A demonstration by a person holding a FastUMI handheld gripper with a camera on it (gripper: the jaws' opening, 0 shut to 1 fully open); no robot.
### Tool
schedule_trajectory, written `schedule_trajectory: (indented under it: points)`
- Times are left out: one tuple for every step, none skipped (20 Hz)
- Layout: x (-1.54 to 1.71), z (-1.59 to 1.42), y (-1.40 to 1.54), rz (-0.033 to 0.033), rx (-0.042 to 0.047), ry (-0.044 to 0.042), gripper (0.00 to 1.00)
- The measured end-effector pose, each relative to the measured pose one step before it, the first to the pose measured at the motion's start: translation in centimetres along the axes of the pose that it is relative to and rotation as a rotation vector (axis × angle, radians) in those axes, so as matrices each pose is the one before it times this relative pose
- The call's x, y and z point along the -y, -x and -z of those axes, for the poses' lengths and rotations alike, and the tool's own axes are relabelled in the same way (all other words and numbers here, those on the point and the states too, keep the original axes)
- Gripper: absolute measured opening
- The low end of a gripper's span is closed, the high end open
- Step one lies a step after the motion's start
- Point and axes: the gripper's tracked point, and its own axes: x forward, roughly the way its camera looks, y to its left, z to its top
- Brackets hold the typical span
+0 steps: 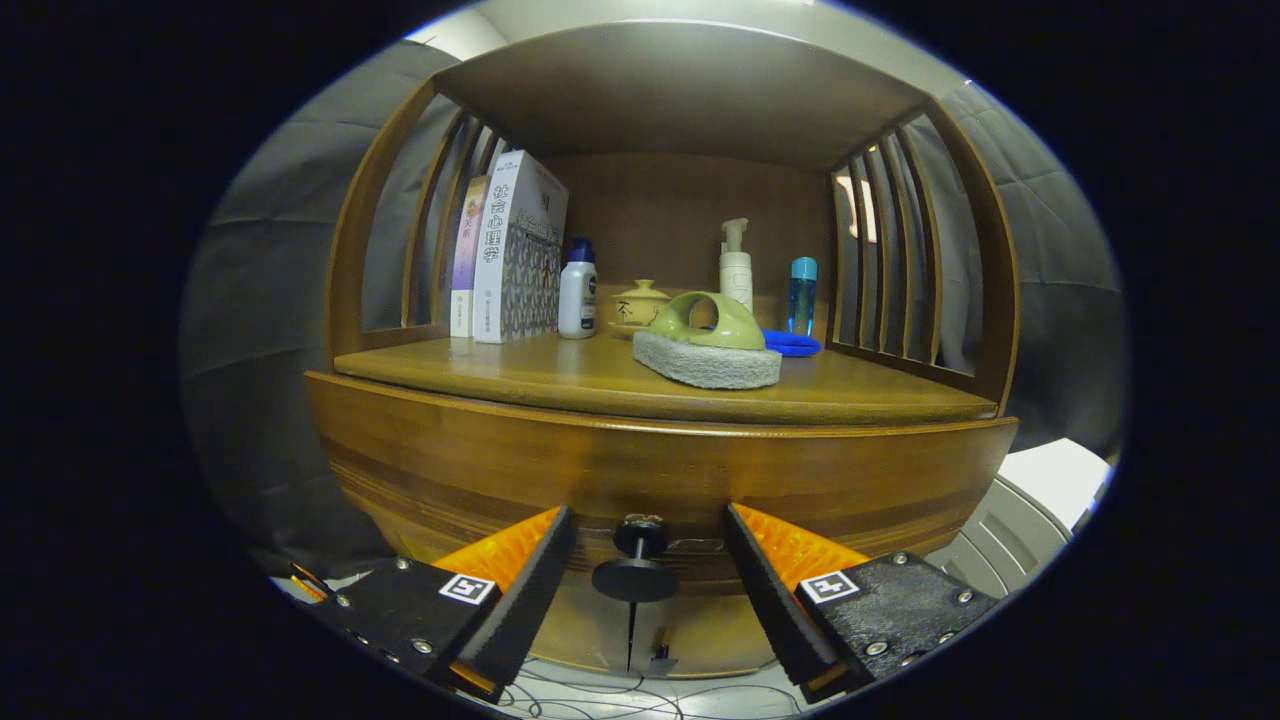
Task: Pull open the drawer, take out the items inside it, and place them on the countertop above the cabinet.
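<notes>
Gripper view. The gripper [648, 545] is sitting level and square-on to the drawer front [500, 470] of a wooden cabinet, pointing straight at it from just below countertop height. Its two fingers are standing spread apart, released and grasping nothing. The dark round drawer knob [640, 535] is lying in the gap between the fingertips, on or just ahead of their line; neither finger is touching it as far as can be seen.

The drawer is appearing shut: its front is running flush under the countertop [560, 375] and no opening is showing, so whatever is inside is hidden and cannot be identified.

Already standing on the countertop are a scrubbing pad with a green handle [708, 345] near the front, a blue cloth [792, 344] just behind it, a lidded teacup on a saucer [638, 305], a white bottle with a dark cap [577, 290], a white pump bottle [735, 268], a blue bottle [802, 292], and upright books [505, 255] at one end against the slatted side.

Judgement on progress: the task is looking to be at its opening step. The knob is not yet gripped, the drawer is not yet pulled, and removal and placing of the contents are all remaining. The pose is suiting a straight advance, a closing on the knob, then a level pull back.
</notes>
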Motion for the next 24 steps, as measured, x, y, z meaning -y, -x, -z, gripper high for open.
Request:
schedule_trajectory:
  points:
    - [0.03, -0.113, -0.41, -0.00385, -0.00039, -0.00785, 0.95]
    - [0.091, -0.065, -0.431, -0.00175, -0.00559, -0.00888, 0.95]
    - [-0.023, -0.016, -0.125, -0.00616, 0.00388, -0.01007, 0.95]
    - [-0.111, -0.19, -0.231, 0.0015, 0.00333, -0.01338, 0.95]
    - [0.002, -0.081, 0.023, 0.00275, 0.00882, -0.01265, 0.95]
    - [-0.077, 0.084, 0.023, -0.0001, 0.00227, -0.0029, 0.95]
    - [-0.09, -0.077, -0.011, -0.00273, 0.00132, 0.00531, 0.94]
    - [0.023, 0.024, 0.053, -0.00833, -0.00364, 0.00653, 0.95]
    - [-0.285, -0.044, 0.484, -0.02438, -0.00874, 0.00476, 0.95]
    - [0.089, -0.544, 0.486, -0.00218, 0.01417, 0.00262, 0.95]
    - [0.47, -0.831, 0.858, 0.00771, 0.02661, 0.00509, 0.95]
    - [0.532, -1.039, 0.899, 0.01227, 0.02651, 0.00167, 0.95]
    - [0.354, -0.989, 1.18, 0.00318, 0.02471, -0.00249, 0.95]
    - [0.219, -0.976, 1.14, -0.00107, 0.02645, 0.00779, 0.95]
    - [0.493, -1.198, 0.851, 0.00403, 0.02528, 0.01714, 0.94]
    - [0.298, -0.923, 1.017, -0.00045, 0.01237, 0.01965, 0.94]
    - [0.477, -0.74, 0.78, 0.00825, 0.00012, 0.01679, 0.95]
    - [0.293, -0.654, 0.864, 0.0031, -0.00219, 0.00553, 0.95]
    - [0.11, -0.72, 0.71, -0.00328, -0.00232, -0.00492, 0.95]
    - [0.094, -0.727, 0.78, -0.00702, 0.0054, -0.01012, 0.95]
    - [0.332, -0.466, 0.542, 0.00175, -0.00267, -0.01273, 0.95]
    - [0.559, -0.513, 0.611, 0.01058, 0.00227, -0.01742, 0.95]
    - [0.444, -0.618, 0.624, 0.00509, 0.00526, -0.01506, 0.95]
    - [0.442, -0.556, 0.491, 0.00473, 0.00806, -0.01425, 0.95]
